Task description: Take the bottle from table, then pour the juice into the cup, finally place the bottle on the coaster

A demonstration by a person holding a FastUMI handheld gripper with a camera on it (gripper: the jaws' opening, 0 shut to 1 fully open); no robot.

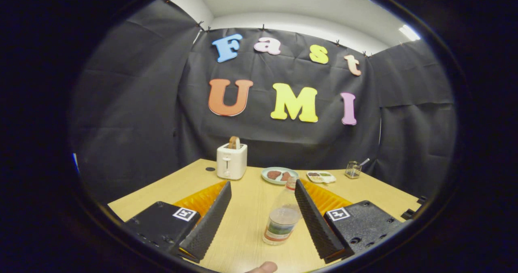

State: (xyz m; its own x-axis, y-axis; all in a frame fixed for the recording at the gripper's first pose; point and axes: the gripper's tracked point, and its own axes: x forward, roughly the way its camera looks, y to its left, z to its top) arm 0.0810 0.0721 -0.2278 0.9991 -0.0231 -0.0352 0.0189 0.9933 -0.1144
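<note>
A clear plastic bottle with some pale juice and a coloured label stands upright on the wooden table. It sits between my two fingers, close to the right finger and apart from the left finger. My gripper is open, its ridged black pads spread wide around the bottle. A fingertip of a person's hand shows at the near table edge.
Beyond the fingers stand a white toaster with a slice of bread, a plate with food, a small tray of food and a wire basket. Black cloth walls close the table's far sides.
</note>
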